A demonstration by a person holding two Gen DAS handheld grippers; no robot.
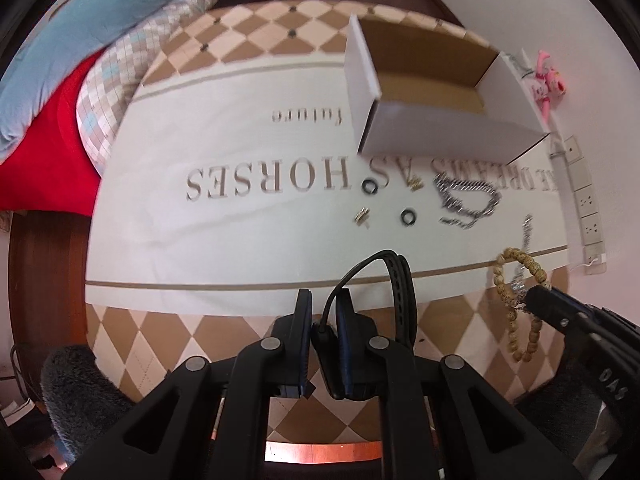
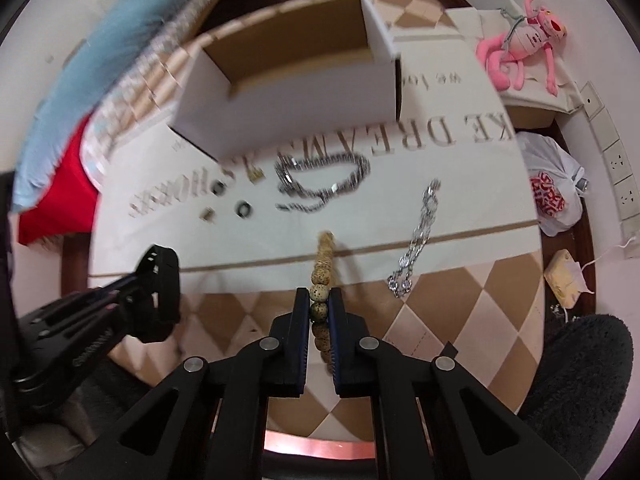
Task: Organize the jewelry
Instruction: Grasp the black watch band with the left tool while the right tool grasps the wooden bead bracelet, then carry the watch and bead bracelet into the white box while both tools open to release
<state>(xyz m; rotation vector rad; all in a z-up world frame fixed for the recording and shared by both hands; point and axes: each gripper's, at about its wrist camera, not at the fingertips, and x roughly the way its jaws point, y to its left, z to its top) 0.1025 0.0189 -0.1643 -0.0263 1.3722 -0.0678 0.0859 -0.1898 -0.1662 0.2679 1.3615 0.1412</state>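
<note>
In the left wrist view my left gripper (image 1: 324, 314) is shut on a black wristband (image 1: 400, 292) that loops up above the fingers. My right gripper (image 2: 320, 300) is shut on a tan beaded bracelet (image 2: 322, 276), which hangs clear of the cloth. Each gripper shows in the other view: the right gripper (image 1: 536, 300) with the beads (image 1: 516, 320), and the left gripper (image 2: 132, 284) with the band (image 2: 164, 280). An open white cardboard box (image 1: 440, 132) (image 2: 280, 108) stands beyond. On the printed cloth lie a thick silver chain (image 2: 320, 184), a silver link chain (image 2: 420, 236), two black rings (image 1: 371, 188) and small gold pieces (image 1: 362, 216).
A pink plush toy (image 2: 520, 48) and a white plastic bag (image 2: 552, 192) lie at the right by wall sockets (image 2: 620, 168). A blue pillow (image 1: 80, 40) and red cloth (image 1: 40, 160) lie at the left. Dark fuzzy fabric (image 2: 580, 368) sits near the front edge.
</note>
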